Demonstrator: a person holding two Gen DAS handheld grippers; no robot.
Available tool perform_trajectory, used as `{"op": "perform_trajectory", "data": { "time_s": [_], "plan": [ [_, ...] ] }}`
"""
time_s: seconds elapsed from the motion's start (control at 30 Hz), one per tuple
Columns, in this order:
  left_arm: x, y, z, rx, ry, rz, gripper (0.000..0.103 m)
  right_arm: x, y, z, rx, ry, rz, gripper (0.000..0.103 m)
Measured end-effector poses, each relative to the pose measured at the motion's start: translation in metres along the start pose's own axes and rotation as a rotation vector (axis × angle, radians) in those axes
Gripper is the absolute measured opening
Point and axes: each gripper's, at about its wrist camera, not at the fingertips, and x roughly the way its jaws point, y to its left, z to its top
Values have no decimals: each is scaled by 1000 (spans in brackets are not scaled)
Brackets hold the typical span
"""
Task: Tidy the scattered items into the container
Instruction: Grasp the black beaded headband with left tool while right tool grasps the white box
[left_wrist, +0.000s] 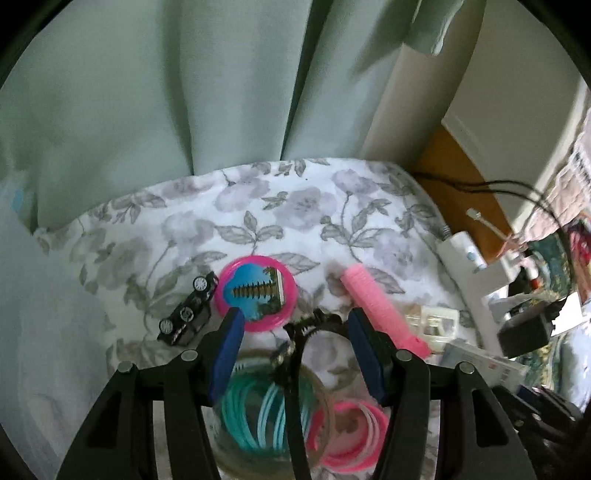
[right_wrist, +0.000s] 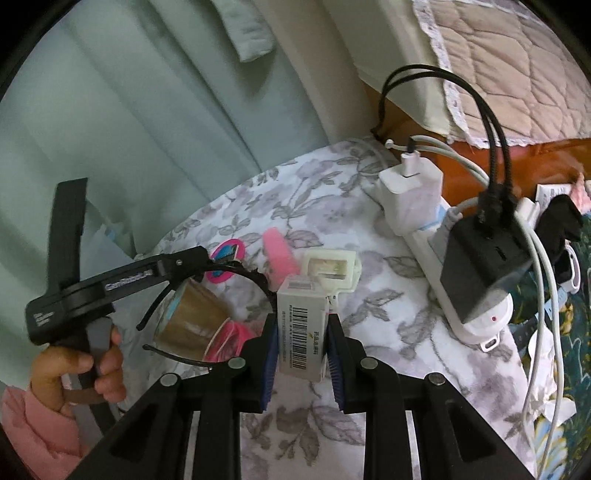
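Observation:
A black headband (left_wrist: 320, 316) hangs between the blue pads of my left gripper (left_wrist: 293, 321), which is shut on it. It is held above a round translucent tub (left_wrist: 325, 391) that holds teal and pink bangles. In the right wrist view the left gripper (right_wrist: 218, 260) carries the headband (right_wrist: 258, 277) over the tub (right_wrist: 192, 321), and a hand grips its handle. My right gripper (right_wrist: 301, 321) is shut on a small white box with a barcode (right_wrist: 301, 332), lifted off the floral cloth (right_wrist: 388, 332).
On the cloth lie a black toy car (left_wrist: 188, 314), a pink round disc with a blue picture (left_wrist: 255, 291), a pink comb (left_wrist: 373, 306) and a white plastic case (right_wrist: 332, 273). A power strip (right_wrist: 436, 280) with chargers and cables lines the right edge. Green curtains hang behind.

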Motion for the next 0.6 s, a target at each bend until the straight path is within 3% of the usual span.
{"op": "perform_trajectory", "data": {
  "time_s": [0.17,0.33,0.5,0.6],
  "plan": [
    [12,-6,0,18,59,-7,53,-4,-2,-1,6,-7,-1,27],
    [5,-11,-3,37,33,10,29,-1,-8,-4,29,10,-6,27],
    [0,-8,-4,21,22,14,20,1,-11,-9,51,28,8,27],
    [-10,-9,-6,10,4,12,20,-4,-11,-10,52,22,9,27]
  ]
}}
